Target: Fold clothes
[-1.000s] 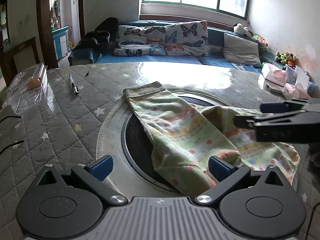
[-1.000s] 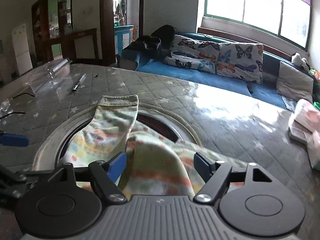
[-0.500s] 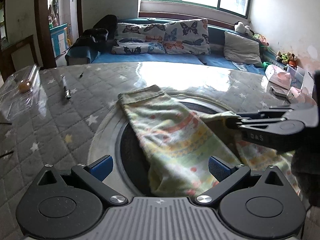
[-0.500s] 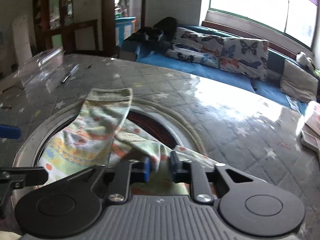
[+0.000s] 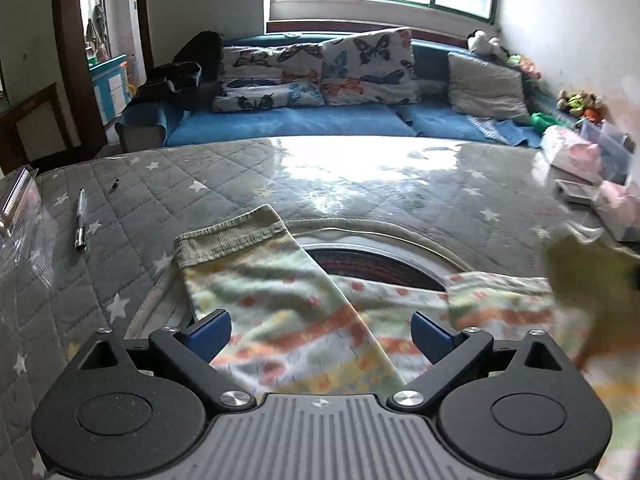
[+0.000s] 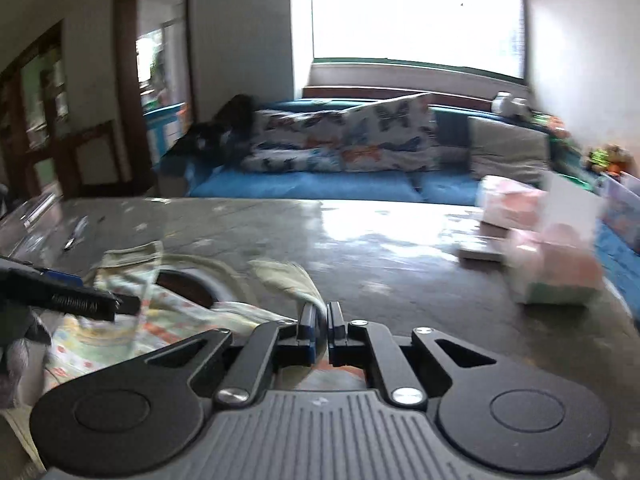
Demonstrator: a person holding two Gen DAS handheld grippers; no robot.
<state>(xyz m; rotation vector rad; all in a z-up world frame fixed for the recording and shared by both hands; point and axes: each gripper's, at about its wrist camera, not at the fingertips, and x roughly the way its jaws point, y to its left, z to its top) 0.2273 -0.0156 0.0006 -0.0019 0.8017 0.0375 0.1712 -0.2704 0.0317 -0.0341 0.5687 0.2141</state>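
A pair of small patterned trousers (image 5: 280,300) with a ribbed cuff lies across the round inset of the quilted grey table (image 5: 200,184). My left gripper (image 5: 320,330) is open just above one trouser leg, fingers either side of it. My right gripper (image 6: 319,316) is shut on the other trouser leg's cuff (image 6: 288,276) and holds it lifted; that raised cloth shows blurred at the right of the left wrist view (image 5: 580,272). The left gripper also shows at the left edge of the right wrist view (image 6: 80,300).
A pen (image 5: 81,218) and a clear plastic box (image 5: 18,200) lie on the table's left. Pink packets and boxes (image 6: 552,248) stand at the table's right. A blue sofa with butterfly cushions (image 5: 320,76) is behind the table.
My right gripper closed on the trouser cuff and has lifted it up and to the right. My left gripper moved forward over the other leg, still open.
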